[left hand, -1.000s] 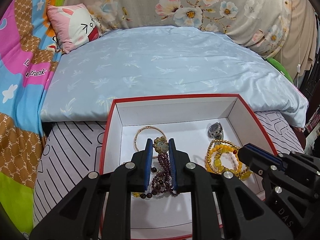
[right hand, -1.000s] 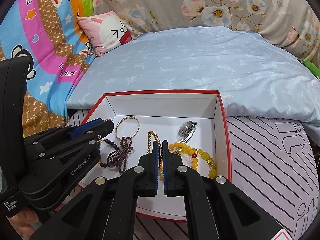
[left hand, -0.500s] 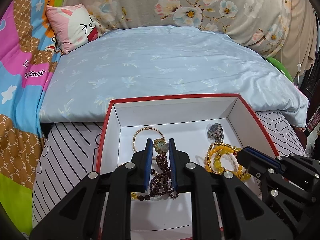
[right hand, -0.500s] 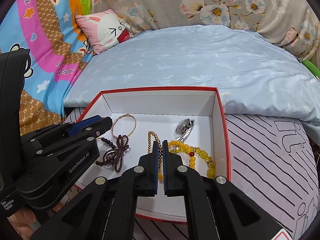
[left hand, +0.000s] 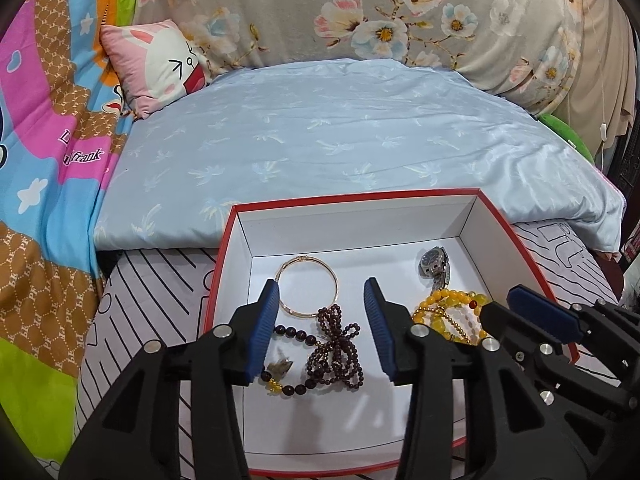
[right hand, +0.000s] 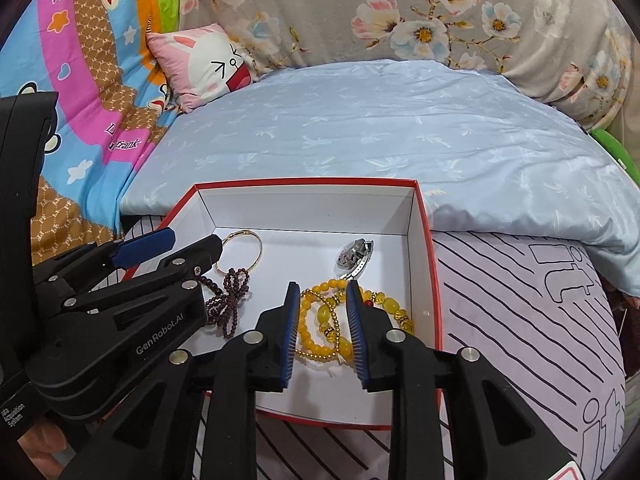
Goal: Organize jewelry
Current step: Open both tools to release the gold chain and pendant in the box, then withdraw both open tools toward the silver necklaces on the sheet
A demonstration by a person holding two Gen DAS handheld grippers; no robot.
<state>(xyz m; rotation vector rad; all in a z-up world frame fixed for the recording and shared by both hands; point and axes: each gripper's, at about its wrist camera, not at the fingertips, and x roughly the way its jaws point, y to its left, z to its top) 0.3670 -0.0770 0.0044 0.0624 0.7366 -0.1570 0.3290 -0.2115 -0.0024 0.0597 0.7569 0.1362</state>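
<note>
A red-rimmed white box [left hand: 496, 220] [right hand: 434, 280] sits on the bed. In it lie a dark purple bead necklace [left hand: 336, 350] [right hand: 230, 300], a gold bangle [left hand: 307, 286] [right hand: 240, 254], a silver watch [left hand: 434, 262] [right hand: 354, 256] and yellow bead bracelets [left hand: 448, 312] [right hand: 320, 320]. My left gripper [left hand: 323, 328] is open and empty, its jaws on either side of the purple necklace. My right gripper [right hand: 322, 328] is open over the yellow bracelets, holding nothing.
The box rests on a lilac striped cushion [right hand: 520, 320] at the edge of a pale blue quilt [left hand: 340, 132]. A pink rabbit pillow [left hand: 160, 60] and a colourful blanket [left hand: 40, 200] lie to the left. A floral cushion [left hand: 360, 8] lies behind.
My left gripper opened and let go of the purple bead necklace, which now lies on the box floor. My right gripper, shut before, opened over the yellow bracelets.
</note>
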